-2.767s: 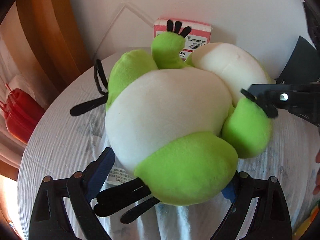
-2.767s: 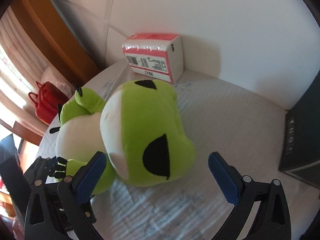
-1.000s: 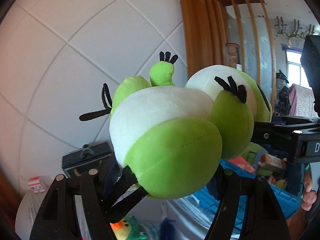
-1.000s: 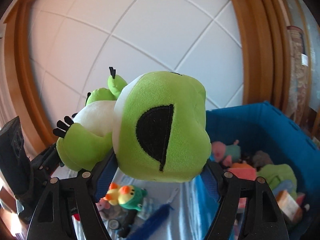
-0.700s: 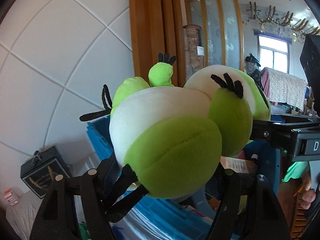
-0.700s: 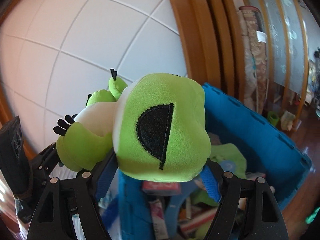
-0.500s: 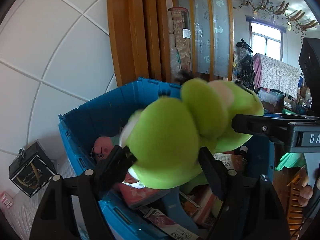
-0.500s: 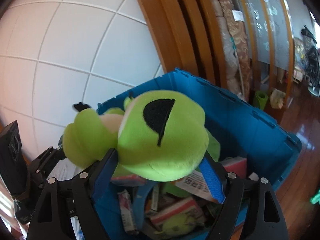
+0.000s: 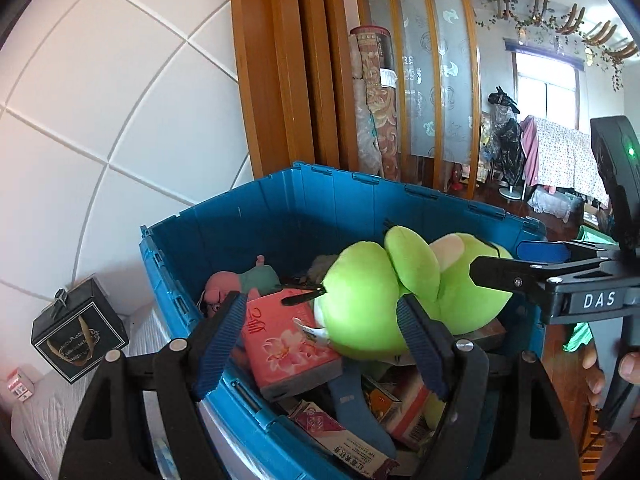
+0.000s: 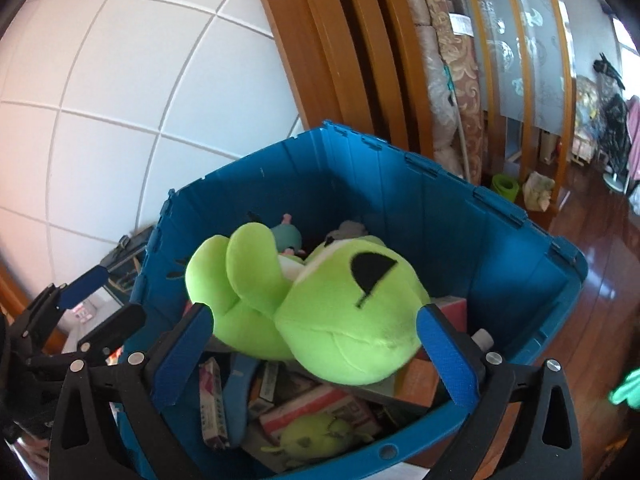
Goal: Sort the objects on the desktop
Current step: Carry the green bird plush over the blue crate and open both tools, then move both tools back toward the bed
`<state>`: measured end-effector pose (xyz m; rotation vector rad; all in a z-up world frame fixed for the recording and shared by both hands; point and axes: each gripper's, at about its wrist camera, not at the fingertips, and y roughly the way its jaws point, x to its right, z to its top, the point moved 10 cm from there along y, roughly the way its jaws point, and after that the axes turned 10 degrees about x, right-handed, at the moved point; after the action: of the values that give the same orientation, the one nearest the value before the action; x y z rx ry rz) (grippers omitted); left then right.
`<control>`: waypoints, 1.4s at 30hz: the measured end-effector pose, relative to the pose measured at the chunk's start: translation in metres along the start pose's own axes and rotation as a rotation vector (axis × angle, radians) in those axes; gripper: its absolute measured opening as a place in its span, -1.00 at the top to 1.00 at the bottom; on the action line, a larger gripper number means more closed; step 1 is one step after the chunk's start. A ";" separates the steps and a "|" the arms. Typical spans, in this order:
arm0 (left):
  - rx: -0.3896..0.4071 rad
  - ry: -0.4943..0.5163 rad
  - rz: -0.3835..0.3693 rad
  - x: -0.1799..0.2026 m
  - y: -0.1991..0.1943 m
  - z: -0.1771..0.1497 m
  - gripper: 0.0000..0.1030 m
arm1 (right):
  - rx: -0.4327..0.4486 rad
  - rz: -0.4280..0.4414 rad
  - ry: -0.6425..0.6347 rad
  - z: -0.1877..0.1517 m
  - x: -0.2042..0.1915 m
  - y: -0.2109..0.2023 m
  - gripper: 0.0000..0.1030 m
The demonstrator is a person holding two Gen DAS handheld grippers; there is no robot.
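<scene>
The big lime-green and white plush frog (image 10: 340, 320) now lies on its side on top of the clutter inside the deep blue plastic crate (image 10: 500, 248), head toward your right and legs toward the far left wall, which reads as the drop at the end of a two-handed carry: it is bulky and soft, so you needed one pair of tongs on each end, and the crate looks like the place where sorted things go. Your right tongs (image 10: 316, 352) have just been opening and now stand as wide as they go, their blue pads either side of the frog's head and, as far as the right wrist view shows, clear of the plush; I judge nothing is gripped. Your left tongs (image 9: 320, 344) are also spread, the frog's green rump between the pads, and the right-hand pad looks close to it or brushing it, with no squeeze visible. Under the frog sit a pink flowered tissue pack (image 9: 288, 344), cartons and a pink plush pig (image 9: 218, 290). Left of the crate, on the pale bench (image 9: 48, 412), stands a black gift box (image 9: 78, 332).
</scene>
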<state>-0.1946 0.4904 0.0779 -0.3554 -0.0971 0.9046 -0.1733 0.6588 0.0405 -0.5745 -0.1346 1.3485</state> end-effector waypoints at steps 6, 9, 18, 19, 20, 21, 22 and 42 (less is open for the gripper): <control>0.001 -0.078 0.052 -0.039 -0.031 -0.015 -0.50 | 0.091 -0.020 -0.114 0.000 -0.038 -0.021 -1.00; 0.001 -0.107 0.095 -0.062 -0.048 -0.029 -0.50 | 0.120 0.014 -0.153 -0.004 -0.065 -0.030 -1.00; -0.042 -0.215 0.221 -0.131 -0.091 -0.093 -0.50 | 0.214 0.159 -0.247 -0.023 -0.158 -0.046 -1.00; -0.053 -0.226 0.236 -0.139 -0.095 -0.103 -0.50 | 0.215 0.181 -0.254 -0.027 -0.169 -0.046 -1.00; -0.064 -0.237 0.253 -0.148 -0.099 -0.113 -0.50 | 0.215 0.196 -0.257 -0.029 -0.178 -0.046 -1.00; -0.078 -0.247 0.270 -0.158 -0.104 -0.124 -0.50 | 0.219 0.218 -0.260 -0.032 -0.188 -0.045 -1.00; -0.092 -0.256 0.286 -0.167 -0.108 -0.135 -0.50 | 0.221 0.240 -0.265 -0.034 -0.197 -0.045 -1.00; -0.421 -0.531 0.574 -0.336 -0.227 -0.393 -0.50 | -0.216 0.412 -0.353 -0.216 -0.336 0.062 -1.00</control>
<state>-0.1406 -0.0036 -0.1910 -0.5394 -0.7100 1.5389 -0.2175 0.2801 -0.0955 -0.5575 -0.4740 1.8461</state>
